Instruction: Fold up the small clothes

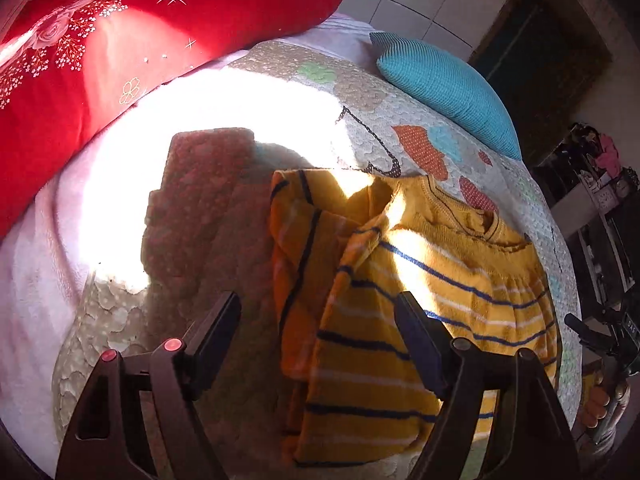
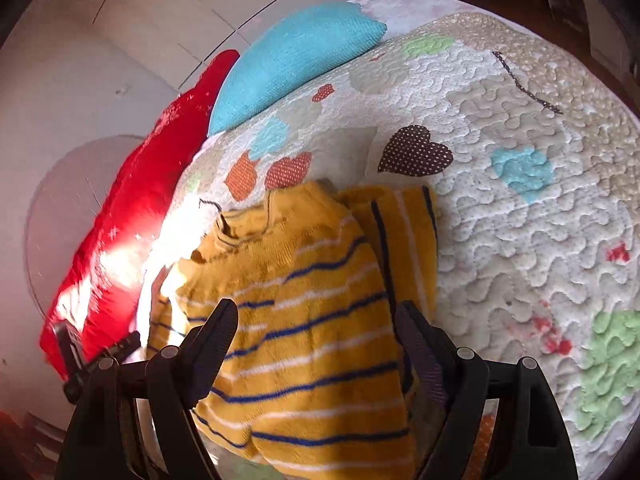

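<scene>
A small yellow sweater (image 1: 432, 292) with blue and white stripes lies on the quilted bedspread (image 1: 360, 108), one sleeve folded across its body. My left gripper (image 1: 320, 316) is open and empty, hovering over the sweater's left side. In the right wrist view the same sweater (image 2: 312, 304) lies under my right gripper (image 2: 316, 328), which is open and empty just above it. The right gripper also shows at the right edge of the left wrist view (image 1: 612, 336).
A red floral pillow (image 1: 100, 64) lies at the far left and a teal cushion (image 1: 448, 88) at the far side of the bed. Strong sunlight washes out part of the bedspread (image 1: 192, 152). Dark furniture (image 1: 592, 184) stands beyond the bed's right edge.
</scene>
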